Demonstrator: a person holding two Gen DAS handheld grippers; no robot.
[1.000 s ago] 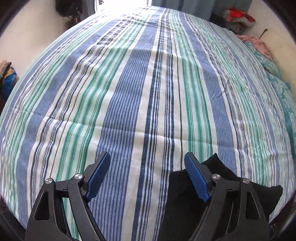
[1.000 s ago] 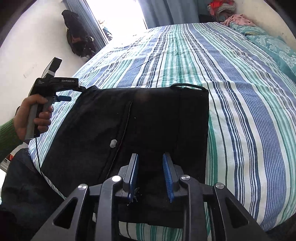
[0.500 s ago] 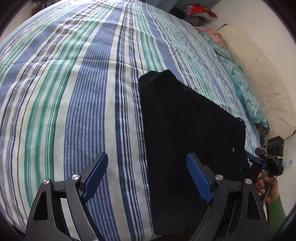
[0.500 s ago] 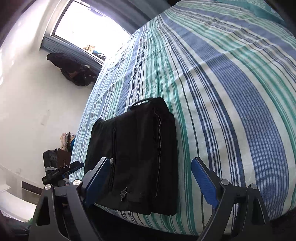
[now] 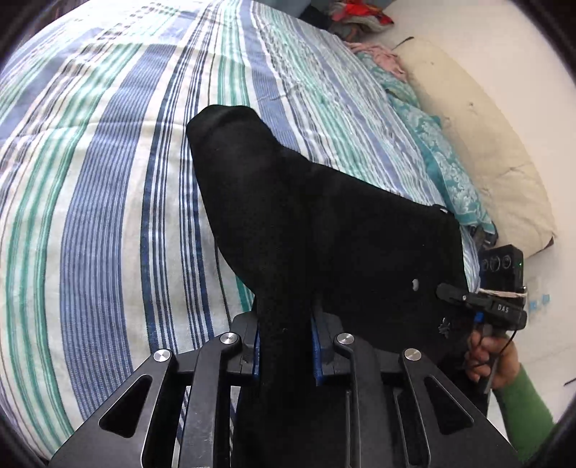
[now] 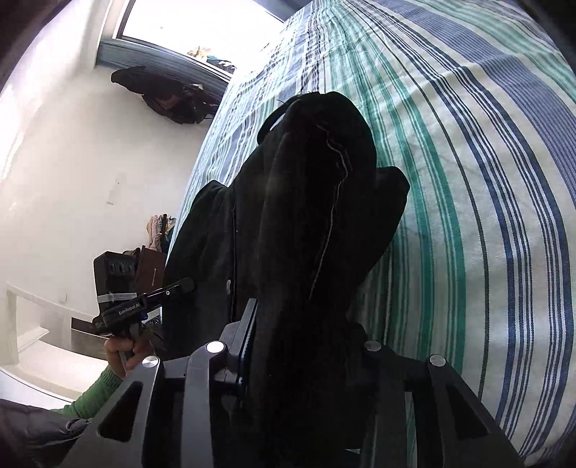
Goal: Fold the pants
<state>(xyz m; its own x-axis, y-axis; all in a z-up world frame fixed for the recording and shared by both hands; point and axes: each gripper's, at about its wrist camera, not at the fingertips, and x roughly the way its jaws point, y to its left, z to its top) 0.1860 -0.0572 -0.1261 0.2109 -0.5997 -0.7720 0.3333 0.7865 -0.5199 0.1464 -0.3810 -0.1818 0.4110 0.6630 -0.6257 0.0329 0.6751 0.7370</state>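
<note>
The black pants (image 5: pixel 324 223) lie folded on the striped bed near its edge and also show in the right wrist view (image 6: pixel 309 201). My left gripper (image 5: pixel 284 342) is shut on a bunched edge of the pants, with fabric standing up between its blue pads. My right gripper (image 6: pixel 298 345) is shut on the other near edge, and the cloth covers most of its fingers. Each gripper shows in the other's view, the right one (image 5: pixel 493 306) at the pants' right side, the left one (image 6: pixel 136 306) at the left.
The blue, green and white striped bedspread (image 5: pixel 108 180) stretches ahead. A cream pillow (image 5: pixel 478 144) and teal patterned cloth (image 5: pixel 432 144) lie at the right. A clothes pile (image 5: pixel 356 18) sits beyond the bed. A window (image 6: pixel 201 25) and dark hanging clothes (image 6: pixel 165 93) are on the left wall.
Both grippers were open above the folded pants half a second ago. Both have come down and shut on the near edge, and the fabric now bunches up between the jaws.
</note>
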